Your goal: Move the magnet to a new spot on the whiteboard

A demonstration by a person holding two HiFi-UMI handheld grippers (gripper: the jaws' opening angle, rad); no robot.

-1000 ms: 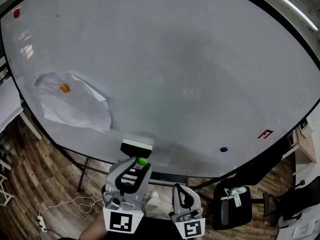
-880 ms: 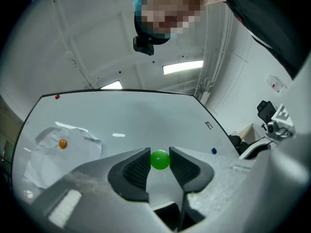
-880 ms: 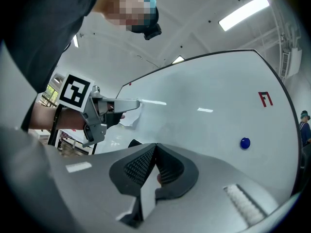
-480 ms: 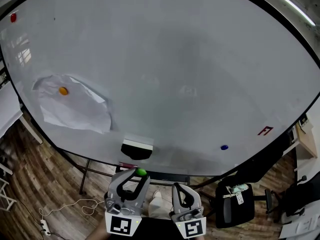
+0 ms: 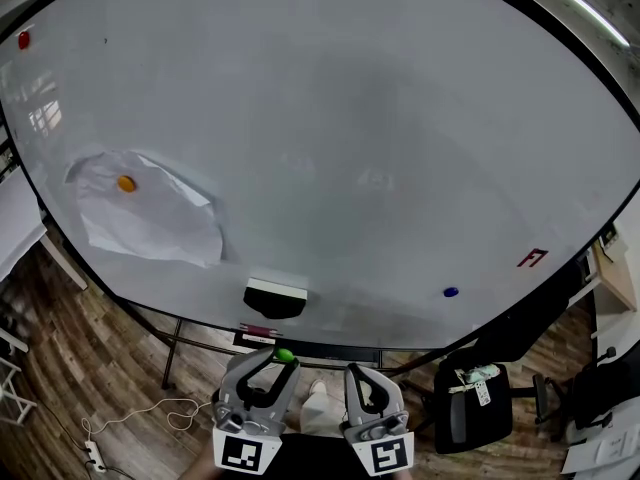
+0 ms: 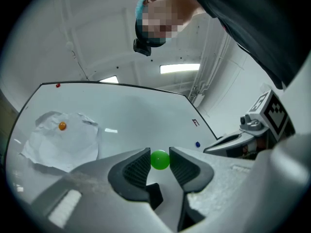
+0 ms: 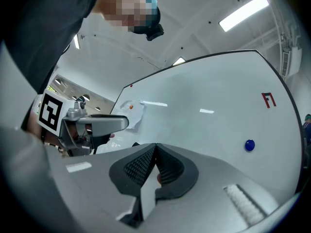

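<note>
A small green magnet is pinched between the pads of my left gripper, which is shut on it and held low, below the whiteboard; the magnet shows green at the jaw tips in the head view. My right gripper hangs beside it, shut with nothing between its pads. On the board sit an orange magnet pinning a crumpled paper, a blue magnet at the lower right, and a red magnet at the top left.
A black-and-white eraser rests at the board's lower edge. A red mark is drawn right of the blue magnet. Below are the board's stand legs, a wooden floor with a white cable, and a dark chair.
My left gripper has dropped lower and away from the board with the green magnet still in it. The right gripper has stayed nearly still.
</note>
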